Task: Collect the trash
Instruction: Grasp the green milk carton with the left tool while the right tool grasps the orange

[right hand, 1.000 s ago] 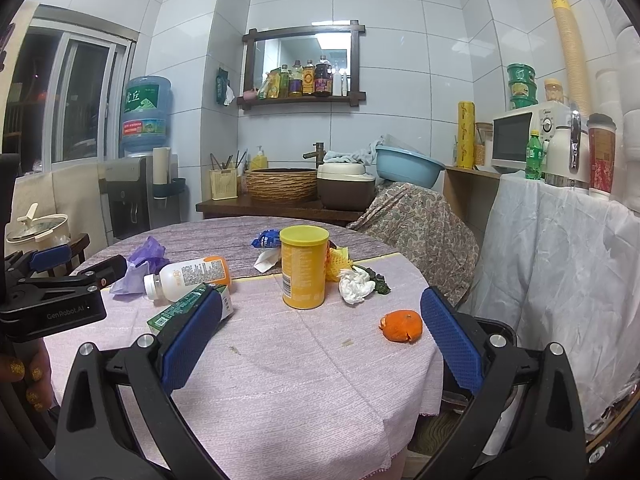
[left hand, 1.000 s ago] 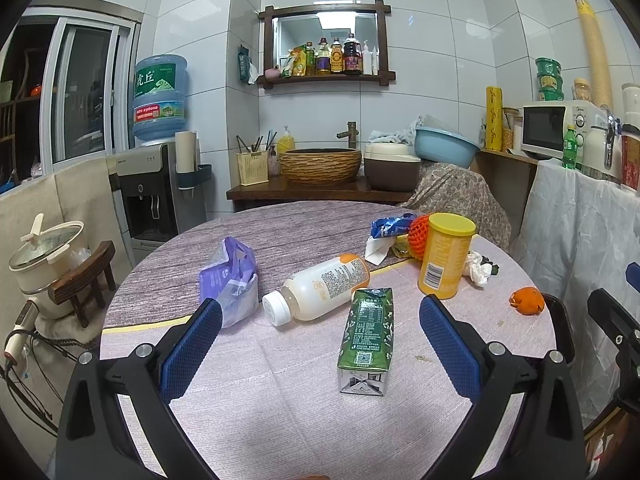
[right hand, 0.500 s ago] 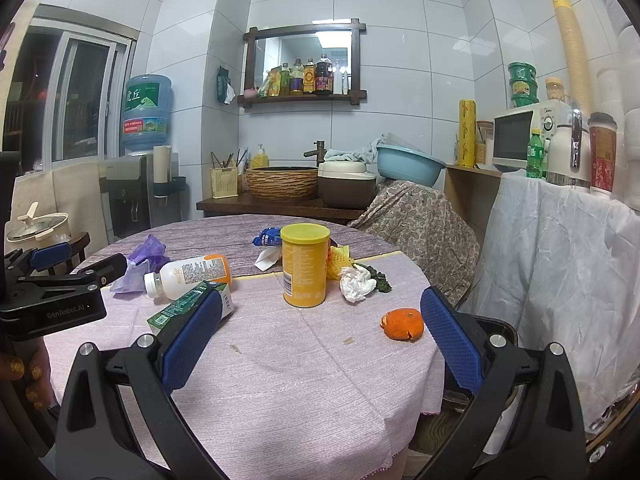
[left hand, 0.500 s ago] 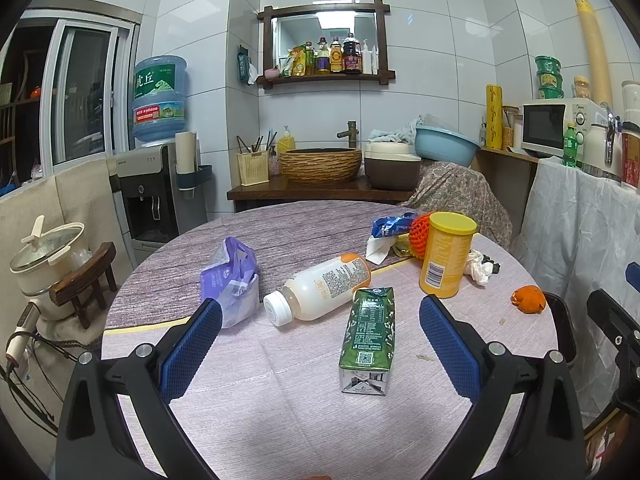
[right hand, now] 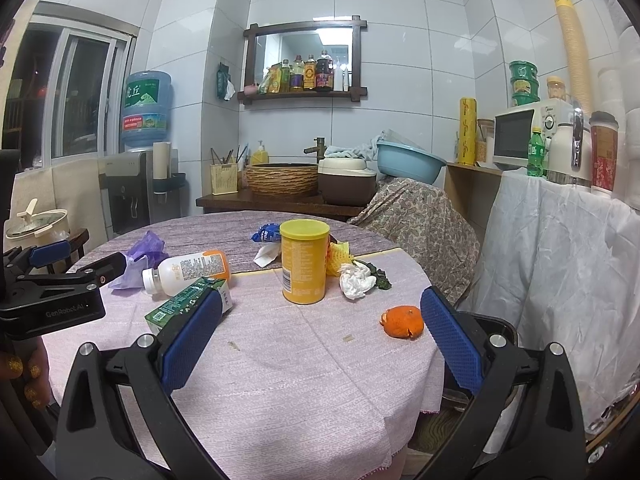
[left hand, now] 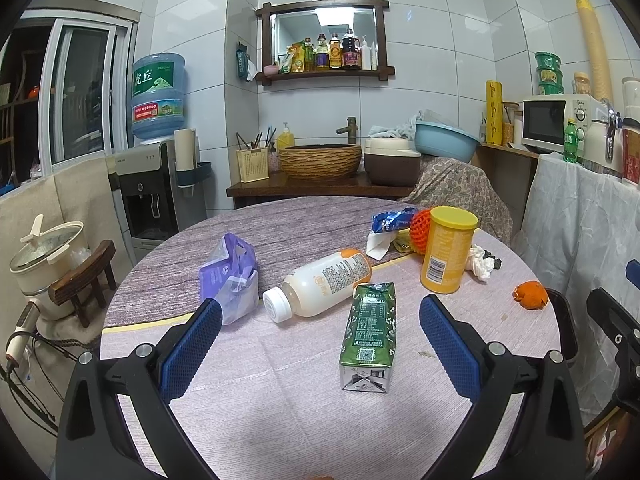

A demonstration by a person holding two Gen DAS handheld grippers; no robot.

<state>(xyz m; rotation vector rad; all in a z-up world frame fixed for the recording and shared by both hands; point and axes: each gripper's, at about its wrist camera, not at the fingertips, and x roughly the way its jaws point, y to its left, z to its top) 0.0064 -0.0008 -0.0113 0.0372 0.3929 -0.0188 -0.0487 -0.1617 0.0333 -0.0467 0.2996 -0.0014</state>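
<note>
Left wrist view: both sets of fingers point(left hand: 200, 344) point(right hand: 192, 340) spread wide, empty; bottle point(left hand: 320, 282) could roll if carton point(left hand: 370, 336) is nudged.

The left gripper point(right hand: 76, 258) reads "GenRobot.AI"; the water jug point(left hand: 159, 96) "虎丘".

green carton point(left hand: 370, 330): lying flat, long axis running from the near edge of the round table point(left hand: 280, 408) towards its centre, base end nearest. white plastic bottle point(left hand: 320, 282): on its side, white cap pointing to the near-left, orange-banded end just beside the carton's far end. purple plastic bag point(left hand: 232, 276): crumpled, towards the left edge. yellow canister point(left hand: 446, 254): upright, lid on, right of centre. behind it, blue wrapper point(left hand: 390, 218), orange foam net point(left hand: 420, 228) and white tissue point(left hand: 378, 242). crumpled tissue point(right hand: 356, 280) just right of canister. orange peel point(right hand: 402, 322) near the right edge
</note>
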